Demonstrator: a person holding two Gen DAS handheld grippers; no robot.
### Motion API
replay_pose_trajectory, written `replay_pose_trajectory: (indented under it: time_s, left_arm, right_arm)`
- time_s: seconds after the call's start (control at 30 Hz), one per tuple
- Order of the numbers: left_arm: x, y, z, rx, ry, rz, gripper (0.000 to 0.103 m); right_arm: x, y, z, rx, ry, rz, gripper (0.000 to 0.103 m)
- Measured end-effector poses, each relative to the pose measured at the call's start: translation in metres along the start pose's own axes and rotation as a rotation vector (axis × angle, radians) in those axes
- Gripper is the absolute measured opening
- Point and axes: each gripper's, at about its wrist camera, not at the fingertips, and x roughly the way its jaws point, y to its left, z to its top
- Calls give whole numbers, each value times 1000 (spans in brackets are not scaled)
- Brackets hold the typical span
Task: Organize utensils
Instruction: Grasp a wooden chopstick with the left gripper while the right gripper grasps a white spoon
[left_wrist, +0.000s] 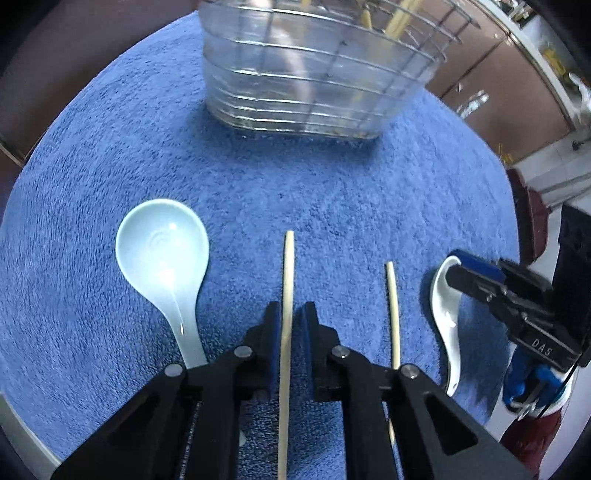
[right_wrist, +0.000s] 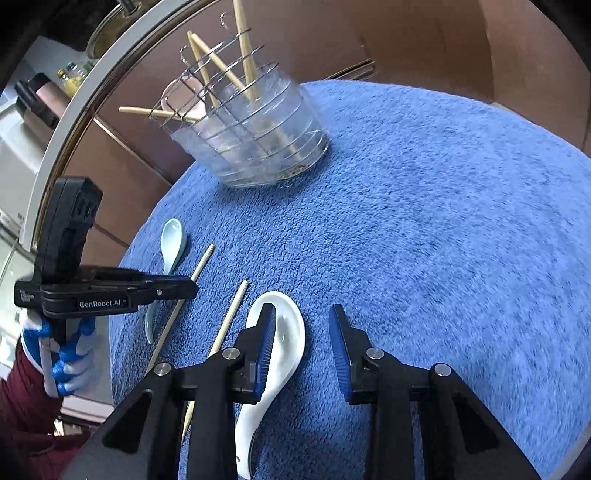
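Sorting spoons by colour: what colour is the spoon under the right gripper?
White spoon, clearest in the right wrist view, beneath the open right gripper.

From my seat, the wire utensil basket (right_wrist: 243, 125) stands at the far edge of the blue towel (right_wrist: 443, 240), with chopsticks (right_wrist: 245, 55) fanning out of its top. Right of the basket and on toward me the towel lies bare. Nearer me than the basket, the light blue spoon (left_wrist: 162, 254), two loose chopsticks (left_wrist: 288, 295) (left_wrist: 392, 310) and the white spoon (right_wrist: 280, 332) crowd the cloth, with narrow strips between them.
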Motion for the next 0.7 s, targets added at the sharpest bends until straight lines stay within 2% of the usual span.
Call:
replay_pose_trajectory:
  time_s: [0.13, 0.27, 0.4, 0.7]
  left_arm:
    - [8, -13, 13, 25, 28, 23, 10]
    - [11, -21, 16, 41, 9, 50, 8]
    - [7, -22, 7, 37, -26, 65, 5]
    - [-11, -22, -18, 43, -118, 56, 5]
  right_arm:
    - [9, 1, 6, -30, 26, 20, 18]
    - [11, 4, 5, -61, 32, 18, 8]
    - [4, 9, -3, -90, 10, -20, 5]
    - [-42, 22, -25, -102, -86, -115, 5]
